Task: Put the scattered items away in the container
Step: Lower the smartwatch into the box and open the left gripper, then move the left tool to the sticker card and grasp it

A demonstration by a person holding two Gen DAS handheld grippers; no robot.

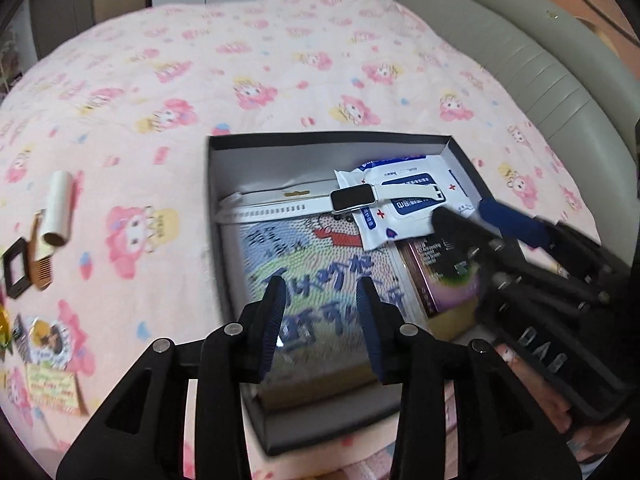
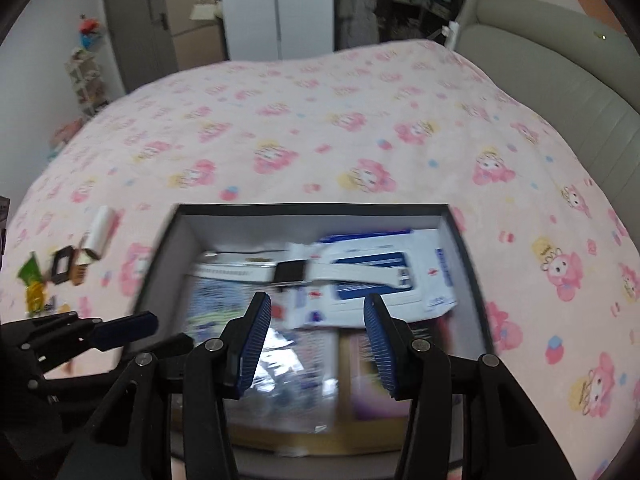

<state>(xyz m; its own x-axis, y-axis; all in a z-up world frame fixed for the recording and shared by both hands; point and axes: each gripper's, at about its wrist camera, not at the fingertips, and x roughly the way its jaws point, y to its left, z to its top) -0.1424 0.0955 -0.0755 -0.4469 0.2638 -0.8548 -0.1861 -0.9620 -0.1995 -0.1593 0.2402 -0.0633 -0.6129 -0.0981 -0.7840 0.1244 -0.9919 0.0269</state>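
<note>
A black box [image 1: 328,138] lies open on the pink bedspread. Inside it are a smartwatch [image 1: 354,197] with a white strap, a wet-wipes pack [image 1: 412,196], a colourful printed packet [image 1: 320,264] and a purple carton [image 1: 440,276]. My left gripper [image 1: 322,292] hangs over the packet, jaws apart with nothing between them. My right gripper [image 2: 318,306] is over the box's near half, open and empty; the watch [image 2: 290,271] and wipes [image 2: 372,280] lie beyond its tips. Out on the bedspread at the left lie a white tube [image 1: 59,208], a brown comb [image 1: 42,268] and a black square frame [image 1: 16,270].
A round badge [image 1: 46,338], a paper note [image 1: 52,390] and a green and yellow wrapper [image 2: 30,272] also lie at the left. A grey padded headboard [image 1: 552,80] borders the bed on the right. A door and cupboards stand beyond the far edge.
</note>
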